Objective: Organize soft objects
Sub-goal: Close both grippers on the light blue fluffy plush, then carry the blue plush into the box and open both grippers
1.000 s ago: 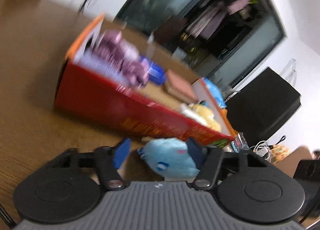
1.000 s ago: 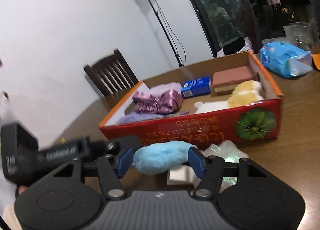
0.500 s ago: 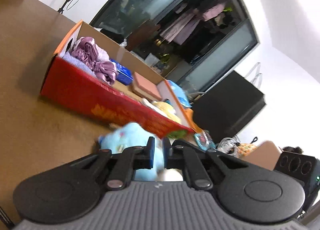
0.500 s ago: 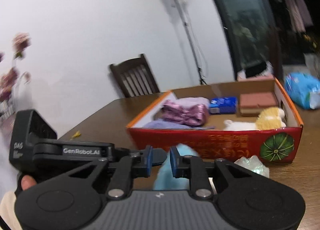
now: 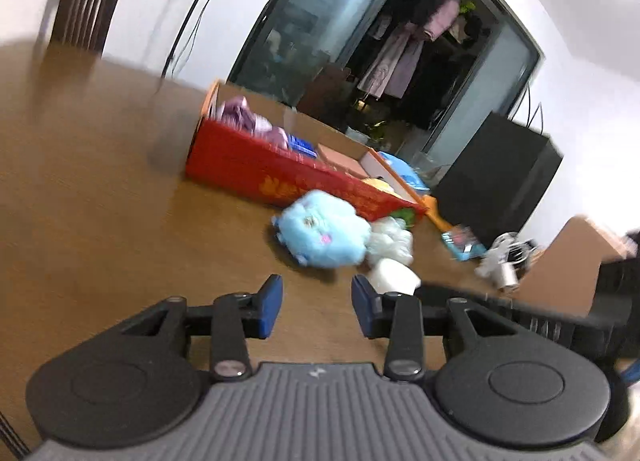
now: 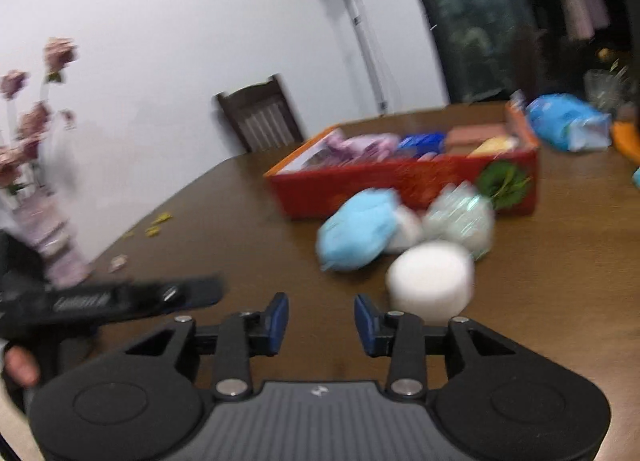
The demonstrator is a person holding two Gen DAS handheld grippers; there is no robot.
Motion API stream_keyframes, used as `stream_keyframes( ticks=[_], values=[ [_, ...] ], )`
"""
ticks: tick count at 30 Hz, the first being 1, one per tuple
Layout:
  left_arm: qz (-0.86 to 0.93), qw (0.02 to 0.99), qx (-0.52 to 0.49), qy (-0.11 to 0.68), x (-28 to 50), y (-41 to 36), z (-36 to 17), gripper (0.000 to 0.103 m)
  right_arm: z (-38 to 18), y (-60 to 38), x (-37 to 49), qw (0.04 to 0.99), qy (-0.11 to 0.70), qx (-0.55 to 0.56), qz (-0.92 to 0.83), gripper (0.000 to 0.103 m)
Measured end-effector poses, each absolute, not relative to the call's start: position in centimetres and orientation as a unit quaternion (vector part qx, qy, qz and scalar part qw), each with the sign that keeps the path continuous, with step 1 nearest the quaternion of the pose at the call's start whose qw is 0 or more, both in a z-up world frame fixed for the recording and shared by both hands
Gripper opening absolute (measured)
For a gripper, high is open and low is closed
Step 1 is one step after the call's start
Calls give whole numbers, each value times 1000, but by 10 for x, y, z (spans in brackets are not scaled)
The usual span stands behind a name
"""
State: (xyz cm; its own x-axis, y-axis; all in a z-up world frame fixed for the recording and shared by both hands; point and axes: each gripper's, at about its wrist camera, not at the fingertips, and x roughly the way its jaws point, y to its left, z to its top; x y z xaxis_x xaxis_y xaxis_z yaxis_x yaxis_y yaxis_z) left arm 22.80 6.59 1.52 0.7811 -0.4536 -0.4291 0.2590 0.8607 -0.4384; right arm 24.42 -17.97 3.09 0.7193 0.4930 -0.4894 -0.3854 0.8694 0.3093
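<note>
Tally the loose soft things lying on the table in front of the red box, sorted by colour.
Blue: 1, the blue plush toy
White: 1, the white round pad
Clear, crinkly: 1, the plastic-wrapped bundle
Total: 3

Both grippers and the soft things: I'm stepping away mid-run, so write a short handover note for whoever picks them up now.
Left gripper: jaws just reopened, nothing between them. Right gripper: same, empty.
On the table, outside the red box: blue plush, clear crinkly bag, white foam round.
Done: purple cloth, blue pack, pink block and yellow plush sit in the box.
Left: box the three loose items.
</note>
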Motion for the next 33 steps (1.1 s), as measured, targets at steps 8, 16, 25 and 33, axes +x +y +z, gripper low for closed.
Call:
stream_keyframes(
  ticks=[8, 16, 25, 33],
  values=[
    [-228, 916, -161, 287, 333, 56, 6, 65, 21, -171, 332, 917, 320, 126, 201, 47],
    [-294, 845, -256, 366, 394, 66, -27, 42, 5, -165, 360, 902, 342, 177, 196, 33],
    [-264, 877, -236, 326, 286, 72, 3, 42, 27, -169, 302, 890, 330, 182, 257, 31],
    [-240, 887, -217, 330, 214, 54, -1, 52, 5, -189, 236, 884, 361, 185, 232, 36]
  ],
)
